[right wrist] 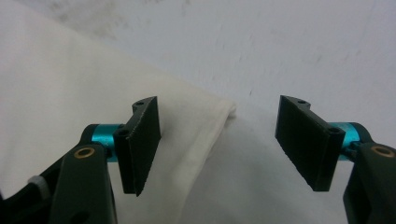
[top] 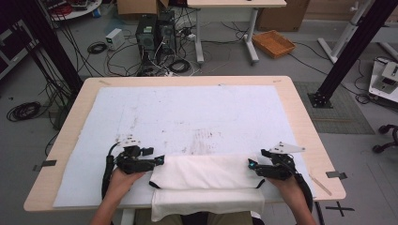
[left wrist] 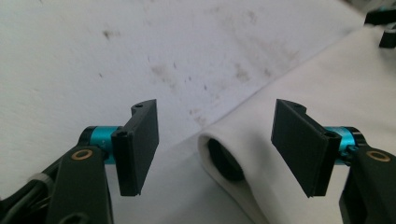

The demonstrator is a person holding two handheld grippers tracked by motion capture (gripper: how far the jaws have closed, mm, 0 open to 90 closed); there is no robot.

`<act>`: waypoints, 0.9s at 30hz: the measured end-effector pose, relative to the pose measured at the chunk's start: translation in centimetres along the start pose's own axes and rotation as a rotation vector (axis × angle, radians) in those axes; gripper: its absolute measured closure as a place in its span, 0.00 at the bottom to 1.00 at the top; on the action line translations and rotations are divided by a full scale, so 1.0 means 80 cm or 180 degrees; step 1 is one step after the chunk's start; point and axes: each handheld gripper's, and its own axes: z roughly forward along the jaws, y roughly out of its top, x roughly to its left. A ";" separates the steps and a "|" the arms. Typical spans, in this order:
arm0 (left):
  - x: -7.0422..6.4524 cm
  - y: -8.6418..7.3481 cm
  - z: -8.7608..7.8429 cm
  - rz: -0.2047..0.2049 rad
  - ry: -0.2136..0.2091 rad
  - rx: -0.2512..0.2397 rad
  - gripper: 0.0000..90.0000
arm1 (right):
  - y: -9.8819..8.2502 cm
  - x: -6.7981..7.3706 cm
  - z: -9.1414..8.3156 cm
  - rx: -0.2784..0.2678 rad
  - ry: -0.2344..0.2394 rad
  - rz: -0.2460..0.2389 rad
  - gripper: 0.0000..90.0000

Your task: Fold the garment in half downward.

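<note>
A folded white cloth [top: 206, 180] lies at the table's near edge, its lower layer hanging over the front. My left gripper [top: 159, 161] sits at the cloth's left end, jaws wide apart. In the left gripper view the cloth's rolled fold [left wrist: 233, 154] lies between the open jaws of that gripper [left wrist: 219, 149], and nothing is pinched. My right gripper [top: 251, 165] is at the cloth's right end, also open. In the right gripper view the folded corner [right wrist: 219, 116] rests between the jaws of that gripper [right wrist: 219, 144], apart from both pads.
A stained white mat [top: 187, 112] covers most of the wooden table [top: 300, 112]. Beyond the table stand computer towers [top: 155, 33], tangled cables, a wicker tray [top: 273, 43] and black frame posts [top: 352, 51] on the floor.
</note>
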 end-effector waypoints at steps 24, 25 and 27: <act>0.026 0.059 0.013 0.0036 0.0397 -0.0330 0.91 | 0.067 -0.030 0.047 -0.0185 -0.0033 -0.0174 0.92; 0.030 0.064 0.016 0.0015 0.0442 -0.0359 0.91 | 0.074 -0.033 0.052 -0.0222 -0.0041 -0.0194 0.92; 0.036 0.073 0.022 -0.0029 0.0507 -0.0408 0.91 | 0.087 -0.039 0.061 -0.0272 -0.0164 -0.0235 0.92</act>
